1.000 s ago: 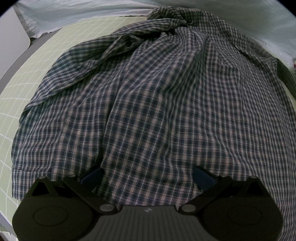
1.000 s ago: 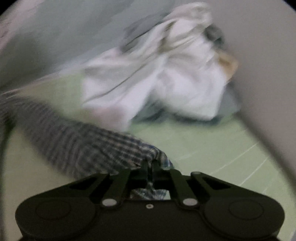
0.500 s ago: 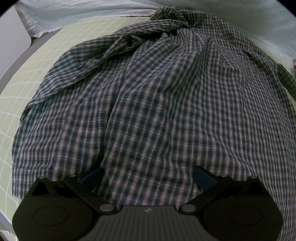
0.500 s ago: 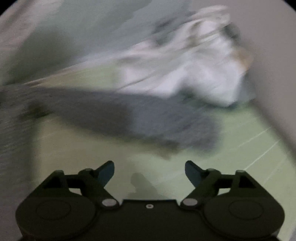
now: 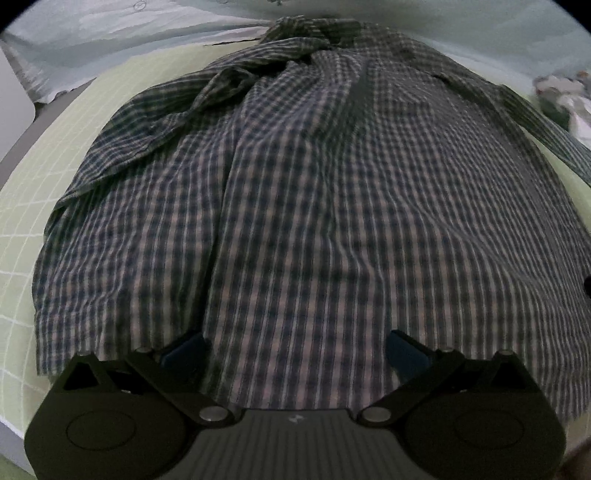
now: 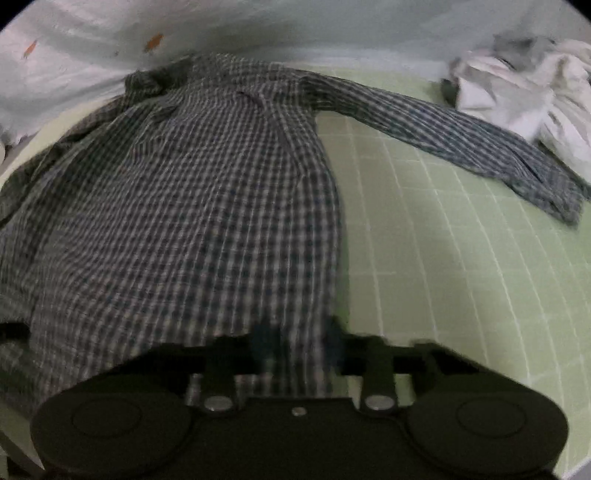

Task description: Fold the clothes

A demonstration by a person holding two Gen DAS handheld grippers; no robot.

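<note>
The dark blue-and-white checked button shirt (image 5: 314, 206) lies spread on the pale green gridded cutting mat (image 6: 443, 258), hem end toward me, collar end bunched at the far edge against the pale blue-white sheet (image 5: 110, 33). Its body is mostly flat with a long crease down the middle; the sleeve on my left (image 5: 177, 107) is crumpled and folded in over the shoulder, and the sleeve on my right (image 6: 461, 136) is stretched straight out across the mat, its cuff lying just beside a heap of white and grey clothes (image 6: 528, 88). My left gripper (image 5: 295, 347) sits low over the near hem, fingers spread wide, blue pads (image 5: 184, 347) on either side of the fabric, nothing pinched. My right gripper (image 6: 299, 339) is at the near right corner of the hem; this view is blurred. Its fingers stand partly apart with checked fabric running between them, and I cannot tell whether they are pinching it. Two small orange marks (image 6: 153, 40) show on the sheet behind the collar. A white panel (image 5: 14, 103) stands at the far left edge of the left view.
</note>
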